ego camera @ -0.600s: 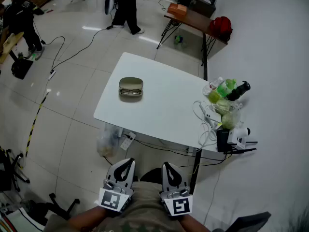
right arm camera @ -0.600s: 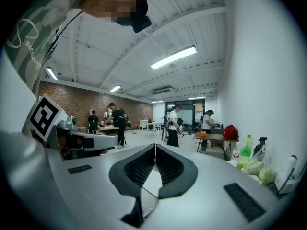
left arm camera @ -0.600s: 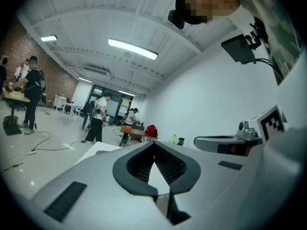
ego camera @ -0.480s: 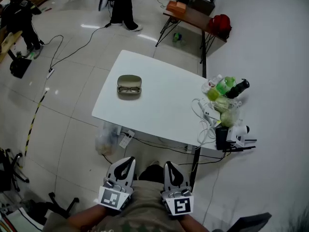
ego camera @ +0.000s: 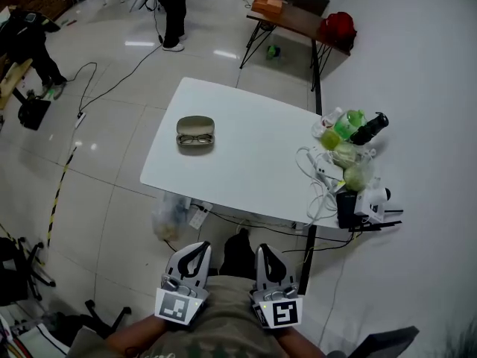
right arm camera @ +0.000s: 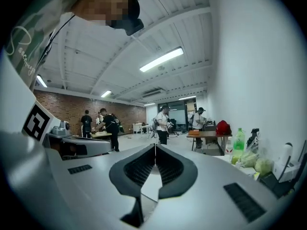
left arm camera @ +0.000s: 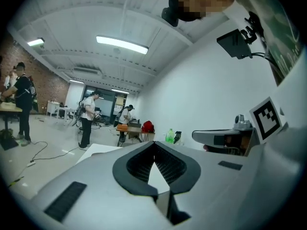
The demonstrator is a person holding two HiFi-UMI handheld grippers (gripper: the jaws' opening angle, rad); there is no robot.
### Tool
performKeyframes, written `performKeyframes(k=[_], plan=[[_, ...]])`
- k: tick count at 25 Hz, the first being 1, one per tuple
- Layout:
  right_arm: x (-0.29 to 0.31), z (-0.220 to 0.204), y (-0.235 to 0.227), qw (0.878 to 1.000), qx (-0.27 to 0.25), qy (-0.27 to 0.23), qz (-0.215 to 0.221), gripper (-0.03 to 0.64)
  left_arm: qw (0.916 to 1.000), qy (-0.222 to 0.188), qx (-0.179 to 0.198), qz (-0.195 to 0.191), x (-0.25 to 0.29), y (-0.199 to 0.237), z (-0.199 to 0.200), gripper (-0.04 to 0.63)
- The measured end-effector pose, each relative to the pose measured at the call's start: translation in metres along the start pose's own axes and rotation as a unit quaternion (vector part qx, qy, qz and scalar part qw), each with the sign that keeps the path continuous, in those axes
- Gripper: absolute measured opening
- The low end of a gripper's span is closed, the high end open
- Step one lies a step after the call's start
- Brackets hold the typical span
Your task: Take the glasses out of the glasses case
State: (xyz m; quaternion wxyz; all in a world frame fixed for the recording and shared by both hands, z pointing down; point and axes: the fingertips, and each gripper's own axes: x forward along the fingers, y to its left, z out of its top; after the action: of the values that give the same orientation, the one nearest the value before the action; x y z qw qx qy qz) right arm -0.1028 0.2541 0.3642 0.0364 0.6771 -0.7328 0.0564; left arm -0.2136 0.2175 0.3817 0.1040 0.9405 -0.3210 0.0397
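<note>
One white table [ego camera: 246, 162] is standing ahead, and one case [ego camera: 195, 127] is lying open on its left part, with one pair of glasses [ego camera: 195, 138] sitting inside it. Two grippers are hanging low by the person's body, well apart from the table. The left gripper [ego camera: 195, 249] is showing its jaws pressed together at the tips with nothing between them, and the right gripper [ego camera: 263, 250] is doing the same. At the table's right edge, one green bottle [ego camera: 347, 123] is standing among bags and white cables. Two people [ego camera: 170, 10] are standing on the floor beyond.
</note>
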Motion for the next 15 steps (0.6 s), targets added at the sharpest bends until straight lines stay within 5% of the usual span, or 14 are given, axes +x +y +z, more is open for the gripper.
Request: performKeyframes(k=[4, 10, 15], plan=[[0.009, 0.0, -0.003, 1.0, 0.006, -0.001, 0.018, 0.014, 0.9999, 0.01, 0.004, 0.007, 0.01, -0.001, -0.001, 0.008], [0.018, 0.013, -0.018, 0.996, -0.075, -0.027, 0.032, 0.014, 0.9994, 0.035, -0.009, 0.002, 0.04, -0.013, -0.01, 0.008], [0.029, -0.001, -0.036, 0.997, -0.062, 0.0, 0.043, 0.014, 0.999, 0.041, -0.014, 0.012, 0.065, -0.014, -0.011, 0.008]])
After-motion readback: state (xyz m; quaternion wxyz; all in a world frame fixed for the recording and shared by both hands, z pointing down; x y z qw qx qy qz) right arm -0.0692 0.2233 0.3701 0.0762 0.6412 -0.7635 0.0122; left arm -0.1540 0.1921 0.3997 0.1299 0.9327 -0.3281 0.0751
